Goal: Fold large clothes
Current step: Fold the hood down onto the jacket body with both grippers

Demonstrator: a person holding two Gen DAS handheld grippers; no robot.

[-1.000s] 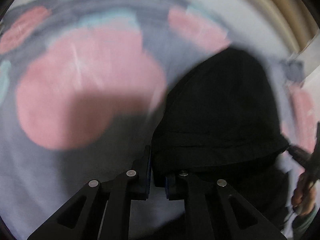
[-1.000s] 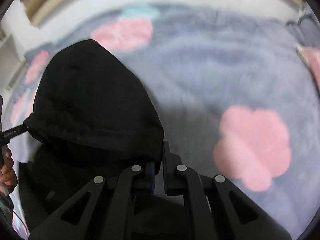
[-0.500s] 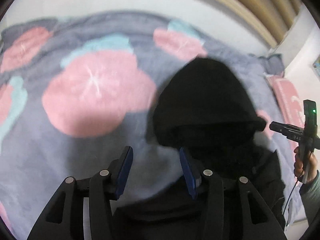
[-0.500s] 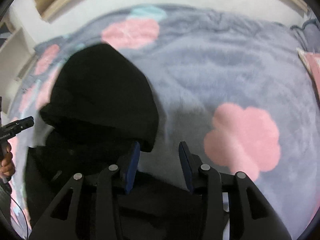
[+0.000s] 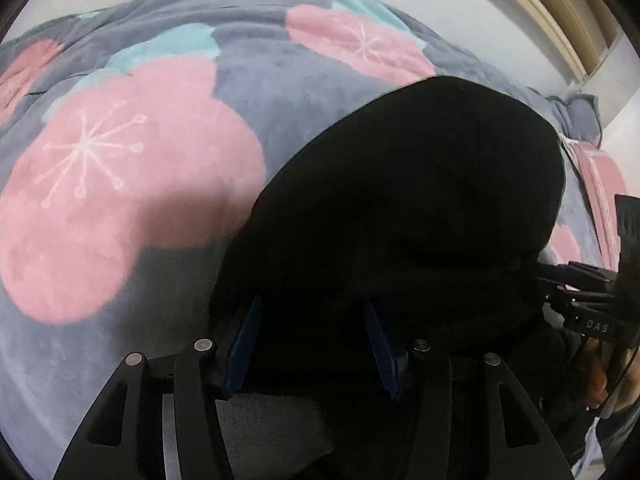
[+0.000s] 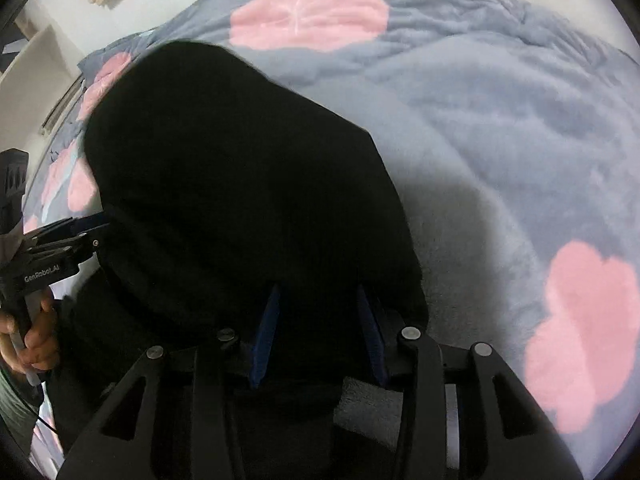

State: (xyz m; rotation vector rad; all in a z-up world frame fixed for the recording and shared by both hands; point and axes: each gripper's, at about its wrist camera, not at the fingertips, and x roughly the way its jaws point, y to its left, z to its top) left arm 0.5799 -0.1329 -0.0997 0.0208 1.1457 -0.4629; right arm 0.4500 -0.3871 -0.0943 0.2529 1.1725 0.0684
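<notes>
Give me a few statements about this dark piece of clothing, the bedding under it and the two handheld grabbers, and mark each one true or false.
1. The black garment lies on a grey blanket with pink flowers. True.
2. The garment is white. False: it is black.
3. The left gripper is clamped tight on the cloth. False: its blue pads stand apart and its jaws are opening, with dark cloth in the gap between them.
4. The right gripper has its pads spread apart too. True.
5. The blanket also carries some light blue patches. True.
6. A hand holding the other gripper shows in the right wrist view. True.
</notes>
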